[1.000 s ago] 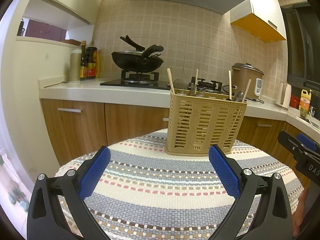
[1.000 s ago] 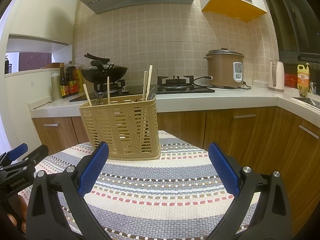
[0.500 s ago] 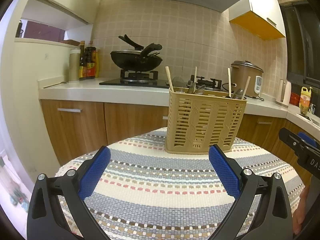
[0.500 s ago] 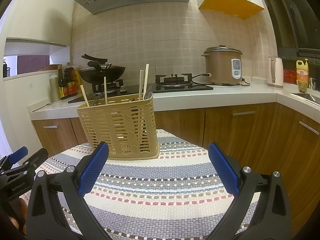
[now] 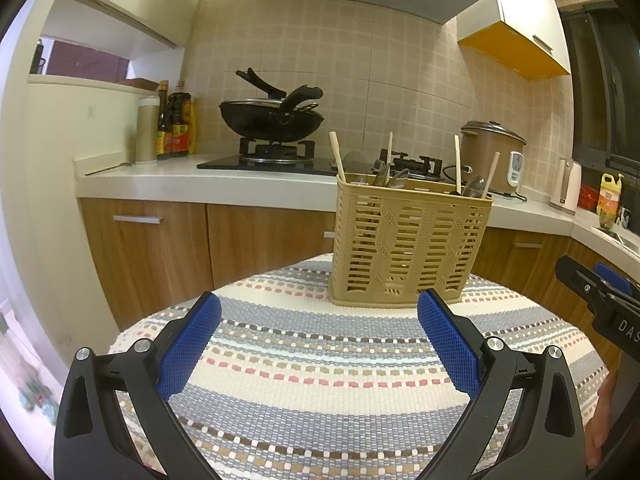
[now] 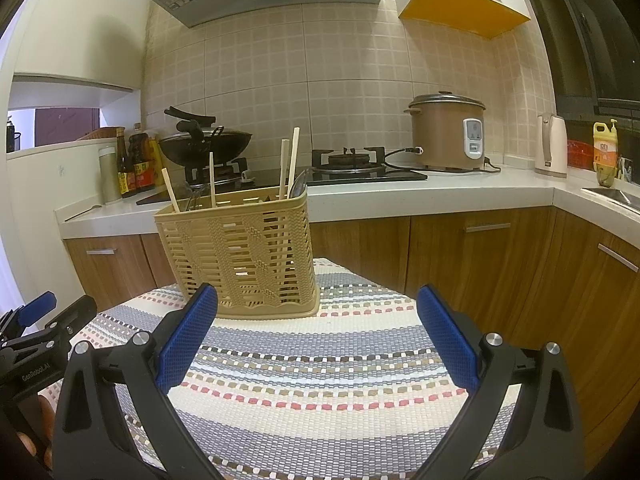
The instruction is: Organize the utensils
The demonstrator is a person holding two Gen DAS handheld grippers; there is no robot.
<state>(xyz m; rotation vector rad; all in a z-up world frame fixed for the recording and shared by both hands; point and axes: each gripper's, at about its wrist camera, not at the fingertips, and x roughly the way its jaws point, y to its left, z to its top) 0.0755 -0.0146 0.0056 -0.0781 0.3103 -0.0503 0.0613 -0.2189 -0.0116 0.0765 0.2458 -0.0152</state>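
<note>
Utensil basket [image 5: 410, 246] stands upright at the far edge of the striped worktop [image 5: 320, 380], chopsticks [image 5: 337, 158] and spoons [image 5: 472, 188] sorted inside. Left gripper [image 5: 318, 344] and right gripper [image 6: 316, 342] are both spread wide, empty, held short of it; task judged near complete.

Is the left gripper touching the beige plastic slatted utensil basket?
Apart. Left wrist view: the open left gripper stops short of the basket; striped cloth shows between them.
</note>
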